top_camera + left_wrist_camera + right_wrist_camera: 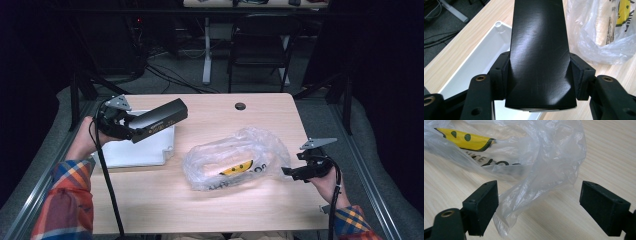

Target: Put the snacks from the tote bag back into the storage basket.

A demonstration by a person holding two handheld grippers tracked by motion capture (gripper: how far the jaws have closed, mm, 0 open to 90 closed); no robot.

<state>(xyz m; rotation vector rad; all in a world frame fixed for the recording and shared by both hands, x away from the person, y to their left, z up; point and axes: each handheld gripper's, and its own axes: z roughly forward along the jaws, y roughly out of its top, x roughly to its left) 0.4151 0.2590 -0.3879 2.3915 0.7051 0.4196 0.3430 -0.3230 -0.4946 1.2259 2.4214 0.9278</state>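
Left gripper (131,131) is clamped on one end of a long black carton (160,119), and in the left gripper view I can see the cardboard dented inward where the pads bite. I read it as light and thin-walled, so I'd keep the squeeze gentle and hold near that end, where the closed flap stiffens it. It hangs over the white tray (120,156) at about nine o'clock on the table (210,205), pointing toward two o'clock.

Right gripper (289,172) sits at roughly four o'clock with its jaws spread wide, the loose edge of the clear plastic bag (235,159) lying between them. That film looks soft, slippery and easy to tear; I'd pinch a gathered fold at the rim rather than a single layer.
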